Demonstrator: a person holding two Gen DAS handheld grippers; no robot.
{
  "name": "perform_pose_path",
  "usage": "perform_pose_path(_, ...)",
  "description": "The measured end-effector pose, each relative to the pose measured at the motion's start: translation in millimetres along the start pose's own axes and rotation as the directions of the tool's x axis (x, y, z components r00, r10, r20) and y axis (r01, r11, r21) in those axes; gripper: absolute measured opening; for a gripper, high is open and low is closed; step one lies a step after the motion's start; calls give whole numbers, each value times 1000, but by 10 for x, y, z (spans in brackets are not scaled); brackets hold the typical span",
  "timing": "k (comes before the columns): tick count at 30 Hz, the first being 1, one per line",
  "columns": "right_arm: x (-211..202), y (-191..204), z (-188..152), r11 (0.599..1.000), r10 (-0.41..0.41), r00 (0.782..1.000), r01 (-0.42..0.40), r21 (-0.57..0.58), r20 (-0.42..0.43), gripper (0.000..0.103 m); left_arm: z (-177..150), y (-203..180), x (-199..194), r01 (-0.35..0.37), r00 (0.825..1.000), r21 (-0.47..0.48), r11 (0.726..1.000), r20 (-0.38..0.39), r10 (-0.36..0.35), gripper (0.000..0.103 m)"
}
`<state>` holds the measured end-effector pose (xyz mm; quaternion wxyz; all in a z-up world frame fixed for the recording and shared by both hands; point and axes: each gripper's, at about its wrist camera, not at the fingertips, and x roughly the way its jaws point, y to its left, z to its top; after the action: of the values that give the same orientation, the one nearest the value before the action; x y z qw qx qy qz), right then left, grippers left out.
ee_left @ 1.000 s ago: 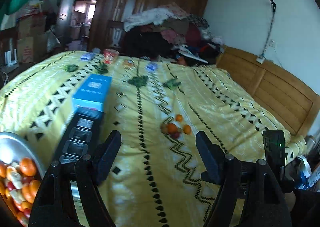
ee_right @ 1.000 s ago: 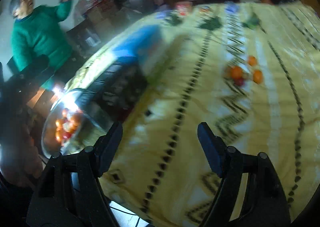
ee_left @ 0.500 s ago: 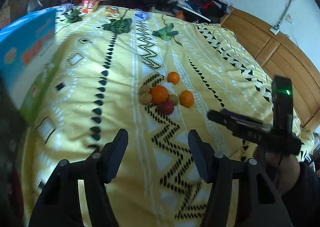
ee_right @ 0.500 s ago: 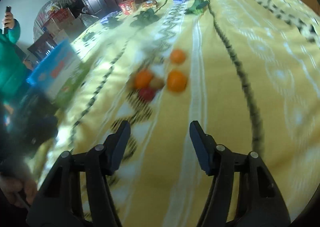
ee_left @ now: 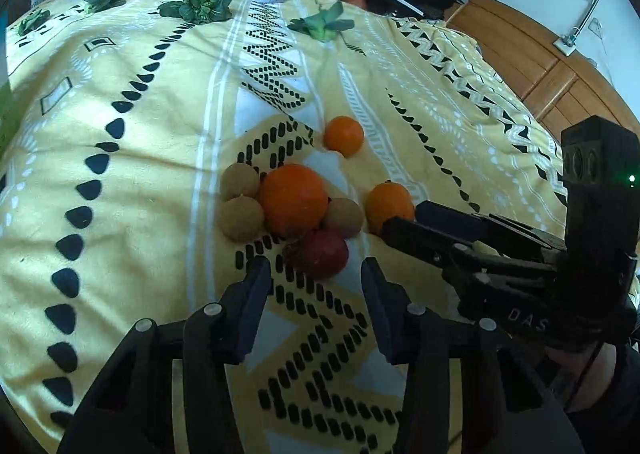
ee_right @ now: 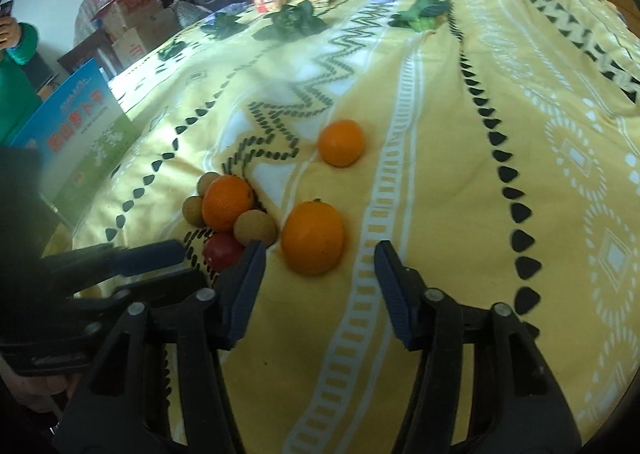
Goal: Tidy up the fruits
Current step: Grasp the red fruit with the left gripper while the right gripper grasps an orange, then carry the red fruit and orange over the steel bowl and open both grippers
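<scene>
Black hand-held gripper (ee_left: 316, 278) frames, blue pads (ee_right: 394, 290), silver screws, perhaps a dark sleeve.

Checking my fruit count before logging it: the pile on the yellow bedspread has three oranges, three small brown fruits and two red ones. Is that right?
Not quite: there is only one red fruit, lying nearest the left tongs. The left wrist view shows it clearly. The three oranges and three small brown fruits on the yellow bedspread are counted correctly.

We've got a little fruit pile on the bedspread: big orange (ee_left: 293, 199) in the middle, two brown longans (ee_left: 239, 200) touching it at 9 o'clock, a third (ee_left: 344, 217) at 4, red fruit (ee_left: 322, 254) at 6. Two smaller oranges sit apart, at 1 (ee_left: 344, 135) and 3 (ee_left: 389, 204).
</scene>
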<state>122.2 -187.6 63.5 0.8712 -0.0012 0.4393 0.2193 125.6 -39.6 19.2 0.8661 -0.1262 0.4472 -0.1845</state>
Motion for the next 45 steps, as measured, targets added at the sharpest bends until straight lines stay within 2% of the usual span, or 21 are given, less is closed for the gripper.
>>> perform_pose_path(5,150,11,38,1000,-7,1000,7,-20,-21,44,56,-38,128,-9,1000,22,1000,-6,9,47)
perform_pose_path(8,179,-13,28,1000,-11,1000,11,-10,-24,37,91,-39,180,-21,1000,19,1000,-8,21,36)
perform_pose_path(15,35,-17,16,1000,-11,1000,11,11,5,36,53,-68,44,-20,1000,32,999,22,19,33)
perform_pose_path(19,-151,39,69,1000,-12,1000,12,11,29,36,32,-113,-299,-16,997,40,999,72,13,33)
perform_pose_path(25,-607,297,193,1000,-9,996,9,-4,92,36,6,-164,-1254,-31,980,51,998,199,20,33)
perform_pose_path(30,-1052,839,286,997,51,987,-41,-69,155,36,-90,33,-2284,-81,945,21,996,319,70,33)
perform_pose_path(35,-1392,1728,332,969,188,965,-153,-195,181,36,-358,499,-3343,-175,886,-89,981,421,196,33)
perform_pose_path(39,-1499,2511,307,923,307,939,-254,-289,155,36,-691,934,-3995,-239,837,-204,949,452,308,33)
perform_pose_path(43,-1464,3252,216,872,395,914,-340,-352,96,36,-1078,1400,-4517,-288,787,-323,902,457,415,33)
perform_pose_path(45,-1418,3588,162,847,426,903,-375,-376,60,37,-1267,1670,-4700,-296,774,-383,875,440,455,33)
